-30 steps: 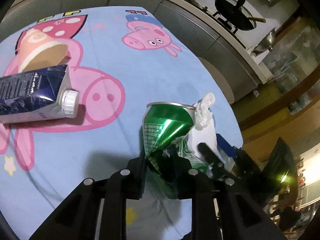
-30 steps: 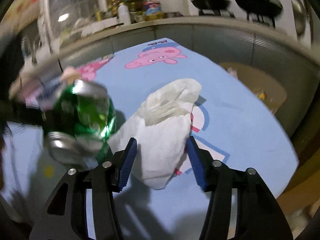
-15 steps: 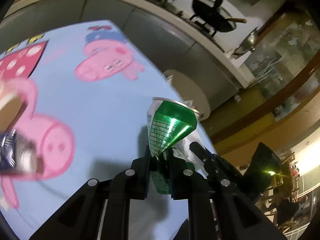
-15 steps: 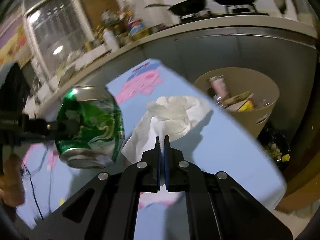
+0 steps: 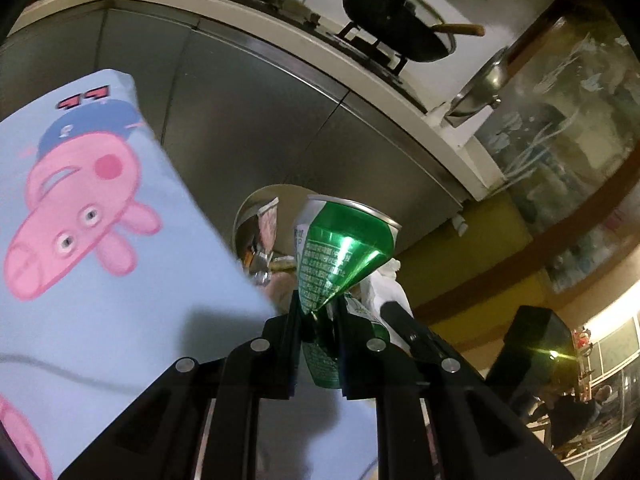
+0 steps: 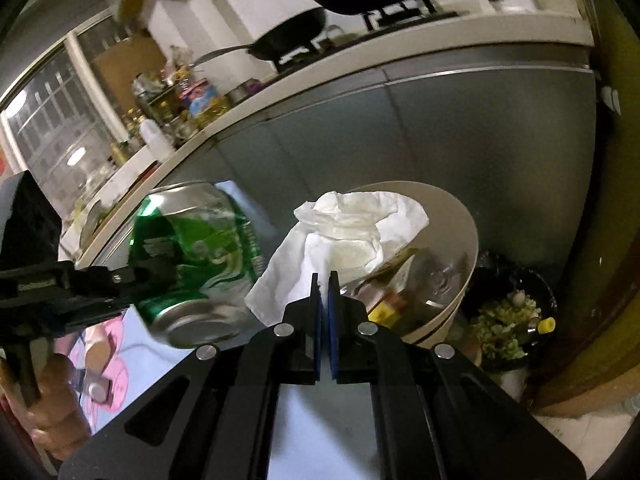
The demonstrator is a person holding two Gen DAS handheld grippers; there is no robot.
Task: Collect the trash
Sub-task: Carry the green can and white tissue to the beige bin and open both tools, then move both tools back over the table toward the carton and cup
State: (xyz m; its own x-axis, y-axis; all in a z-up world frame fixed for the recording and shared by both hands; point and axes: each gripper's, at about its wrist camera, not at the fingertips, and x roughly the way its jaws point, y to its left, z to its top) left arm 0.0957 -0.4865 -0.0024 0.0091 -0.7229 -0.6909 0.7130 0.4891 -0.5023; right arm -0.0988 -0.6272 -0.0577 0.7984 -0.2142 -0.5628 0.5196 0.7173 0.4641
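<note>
My left gripper [image 5: 318, 314] is shut on a crushed green can [image 5: 340, 256] and holds it in the air past the table's edge, in front of a beige trash bin [image 5: 250, 216]. The can also shows in the right wrist view [image 6: 192, 248], with the left gripper [image 6: 120, 276] clamped on it. My right gripper [image 6: 325, 280] is shut on a crumpled white tissue [image 6: 352, 228] and holds it over the same trash bin [image 6: 464, 248], which has several pieces of trash inside.
The table with the blue pig-print cloth [image 5: 80, 240] lies to the left. Grey cabinet fronts [image 5: 248, 120] and a counter with pans [image 5: 396, 32] stand behind the bin. A black bag of food scraps [image 6: 512, 320] sits on the floor right of the bin.
Both grippers lifted off the table and swung right toward the trash bin. The right gripper closed on the tissue. The carton and paper cup have left the left wrist view.
</note>
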